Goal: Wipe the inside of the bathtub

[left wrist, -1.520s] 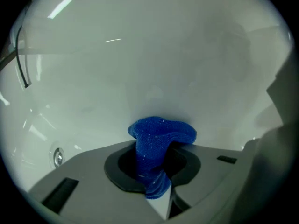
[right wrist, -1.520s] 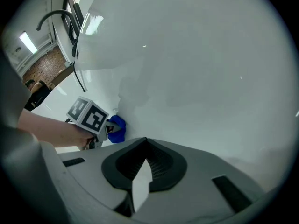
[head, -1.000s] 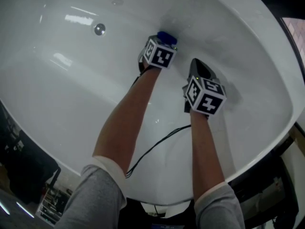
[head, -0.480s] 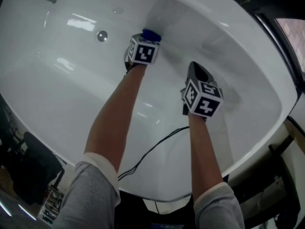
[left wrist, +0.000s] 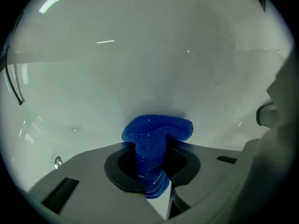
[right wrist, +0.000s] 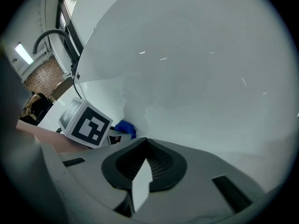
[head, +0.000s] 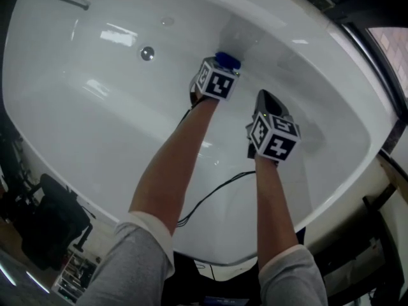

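Observation:
A white bathtub (head: 95, 126) fills the head view. My left gripper (head: 223, 65) is shut on a blue cloth (head: 227, 60) and presses it against the tub's far inner wall. In the left gripper view the blue cloth (left wrist: 156, 134) bulges out between the shut jaws against the white wall (left wrist: 149, 69). My right gripper (head: 268, 104) hovers to the right, jaws shut with nothing in them, pointing at the tub wall (right wrist: 196, 69). The right gripper view shows the left gripper's marker cube (right wrist: 85, 123) and a bit of blue cloth (right wrist: 125, 127) at the left.
A round metal drain fitting (head: 147, 53) sits on the tub wall at upper left. A black cable (head: 210, 196) runs across the tub floor between my forearms. A dark tap (right wrist: 49, 36) arches over the rim. Dark furniture (head: 54, 225) stands outside the tub at lower left.
My left gripper swept the cloth left along the far wall, then back right and slightly down. The right gripper has barely moved.

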`<move>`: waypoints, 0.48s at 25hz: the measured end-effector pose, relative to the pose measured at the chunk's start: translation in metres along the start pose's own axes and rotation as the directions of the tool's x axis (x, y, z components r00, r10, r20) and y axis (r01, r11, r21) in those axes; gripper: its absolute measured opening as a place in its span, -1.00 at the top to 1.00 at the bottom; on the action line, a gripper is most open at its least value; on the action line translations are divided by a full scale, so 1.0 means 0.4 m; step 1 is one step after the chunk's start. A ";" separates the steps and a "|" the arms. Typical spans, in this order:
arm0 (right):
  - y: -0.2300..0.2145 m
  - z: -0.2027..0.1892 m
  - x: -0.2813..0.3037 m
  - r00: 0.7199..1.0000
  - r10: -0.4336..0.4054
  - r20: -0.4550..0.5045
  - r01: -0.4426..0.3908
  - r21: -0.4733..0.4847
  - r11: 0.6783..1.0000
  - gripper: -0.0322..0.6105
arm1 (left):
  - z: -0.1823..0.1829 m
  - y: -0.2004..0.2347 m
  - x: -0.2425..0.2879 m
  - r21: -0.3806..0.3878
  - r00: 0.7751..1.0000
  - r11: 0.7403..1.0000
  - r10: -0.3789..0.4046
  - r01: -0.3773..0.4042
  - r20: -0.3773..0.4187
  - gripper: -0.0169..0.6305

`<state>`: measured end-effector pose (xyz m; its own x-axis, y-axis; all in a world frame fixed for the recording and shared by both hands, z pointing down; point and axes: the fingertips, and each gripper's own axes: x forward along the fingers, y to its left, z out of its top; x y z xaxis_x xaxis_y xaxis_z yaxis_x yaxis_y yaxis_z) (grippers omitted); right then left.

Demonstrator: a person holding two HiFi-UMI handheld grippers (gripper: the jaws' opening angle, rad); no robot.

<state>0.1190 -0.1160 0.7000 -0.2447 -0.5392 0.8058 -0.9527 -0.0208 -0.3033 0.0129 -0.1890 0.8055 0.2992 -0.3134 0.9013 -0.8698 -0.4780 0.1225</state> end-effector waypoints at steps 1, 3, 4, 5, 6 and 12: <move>-0.005 0.004 -0.010 1.000 -0.006 0.003 0.006 0.002 1.000 0.87 | 0.005 -0.029 -0.002 -0.002 1.000 1.000 -0.019 0.019 0.003 0.72; -0.019 0.009 -0.031 1.000 -0.020 0.004 0.020 0.008 1.000 0.87 | 0.010 -0.069 -0.009 0.002 0.999 0.999 -0.051 0.051 -0.002 0.72; -0.025 0.013 -0.041 1.000 -0.026 0.004 0.026 0.012 1.000 0.87 | 0.011 -0.076 -0.013 0.004 0.998 0.998 -0.063 0.063 -0.009 0.72; -0.030 0.018 -0.049 1.000 -0.030 0.005 0.029 0.014 0.999 0.87 | 0.012 -0.073 -0.017 -0.001 0.997 0.998 -0.069 0.069 -0.017 0.72; -0.033 0.027 -0.055 1.000 -0.031 0.007 0.030 0.015 0.999 0.87 | 0.016 -0.058 -0.022 -0.014 0.998 0.998 -0.066 0.065 -0.025 0.72; -0.035 0.081 -0.066 0.999 -0.026 0.034 0.025 0.021 0.999 0.87 | 0.061 0.177 -0.092 -0.081 0.995 0.992 0.100 -0.101 -0.008 0.72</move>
<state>0.1446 -0.1288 0.6662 -0.2137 -0.5668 0.7957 -0.9545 -0.0524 -0.2937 -0.0501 -0.2312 0.7708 0.2071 -0.3529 0.9125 -0.9244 -0.3761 0.0644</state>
